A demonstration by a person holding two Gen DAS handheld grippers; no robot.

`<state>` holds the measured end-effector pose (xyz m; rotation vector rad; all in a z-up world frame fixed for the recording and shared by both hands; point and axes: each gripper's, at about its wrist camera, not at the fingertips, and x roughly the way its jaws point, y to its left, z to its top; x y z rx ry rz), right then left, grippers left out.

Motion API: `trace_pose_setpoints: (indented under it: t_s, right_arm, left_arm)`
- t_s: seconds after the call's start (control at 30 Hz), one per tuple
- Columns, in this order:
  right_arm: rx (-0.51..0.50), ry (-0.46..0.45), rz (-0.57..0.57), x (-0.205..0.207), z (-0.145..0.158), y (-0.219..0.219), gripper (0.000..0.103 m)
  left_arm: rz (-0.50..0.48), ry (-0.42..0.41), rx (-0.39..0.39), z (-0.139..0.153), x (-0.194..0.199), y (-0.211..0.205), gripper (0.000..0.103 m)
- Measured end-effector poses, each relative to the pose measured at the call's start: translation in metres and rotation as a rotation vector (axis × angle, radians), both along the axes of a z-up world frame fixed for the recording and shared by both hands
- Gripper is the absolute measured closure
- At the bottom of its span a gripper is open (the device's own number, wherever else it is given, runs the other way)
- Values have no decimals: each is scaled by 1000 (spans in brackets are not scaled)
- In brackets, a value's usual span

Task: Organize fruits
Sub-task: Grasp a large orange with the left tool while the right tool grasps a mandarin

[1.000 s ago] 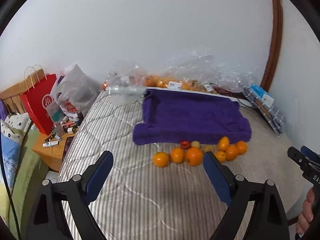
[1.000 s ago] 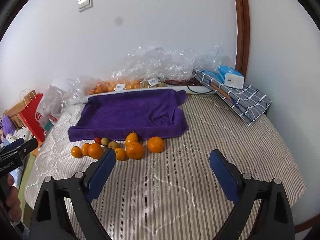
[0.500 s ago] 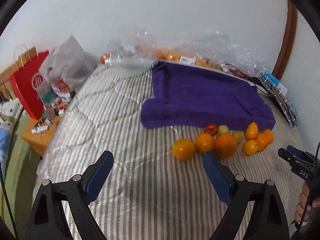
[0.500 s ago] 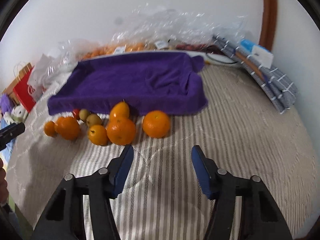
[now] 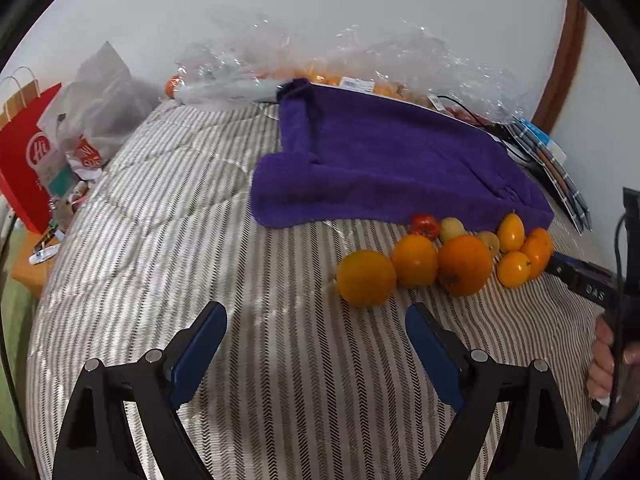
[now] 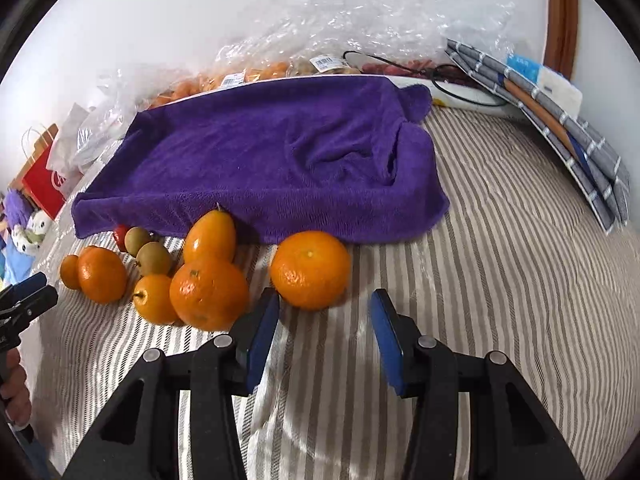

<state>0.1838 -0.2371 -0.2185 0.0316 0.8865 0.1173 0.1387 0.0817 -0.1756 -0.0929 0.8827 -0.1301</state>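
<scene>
Sorting not yet begun: the loose orange and yellow fruits [image 6: 208, 276] all lie on the striped bed [image 6: 500, 280] at 6 o'clock of the empty purple towel-lined tray [image 6: 272, 152]; wide-spread left claw [image 5: 316, 354] and closing right claw [image 6: 324, 338] both hold nothing.

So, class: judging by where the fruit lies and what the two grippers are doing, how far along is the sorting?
Done: nothing; the purple towel is bare. In hand: the right gripper, jaws closing and empty, faces the nearest orange; the left gripper is open. Left: all the loose fruit.
</scene>
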Motion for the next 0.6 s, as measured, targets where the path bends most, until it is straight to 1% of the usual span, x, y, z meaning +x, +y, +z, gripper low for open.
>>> trace_pose_setpoints:
  t_s: [0.1,0.17,0.23,0.27,0.3,0.33,0.4,0.47,0.53,0.57,0.6]
  right_arm:
    - [-14,-2,1,7,0,2,56]
    - [-32,-13,5,12,-1,4,56]
    - [-41,-27,6,15,-2,5,56]
    - [-46,-31,10,16,-2,6,57]
    - [-42,-34,13,16,-1,6,62]
    - [-36,-35,16,16,-1,5,62]
    - [-42,-38,10,11,-1,4,62]
    - [-52,-39,9,5,-1,2,62]
    - [-61,-40,11,-5,-1,1,62]
    - [-58,-41,11,-9,-1,-1,62]
    - [-52,-40,12,-15,-1,-2,62]
  left_arm:
    - [-30,1,-12,-2,1,-3,12]
    - [-49,-7,11,-2,2,-8,12]
    - [-63,-18,37,-2,4,-12,15]
    - [-65,-22,46,-2,5,-13,18]
    - [-61,-22,56,-3,7,-14,22]
    - [-53,-20,66,-4,11,-15,24]
    - [-54,-11,55,-6,16,-14,35]
    - [-60,-4,26,-7,20,-15,42]
    - [-73,-12,20,-8,23,-18,45]
    - [-80,-11,20,-8,23,-20,49]
    - [-87,-12,20,-8,24,-21,57]
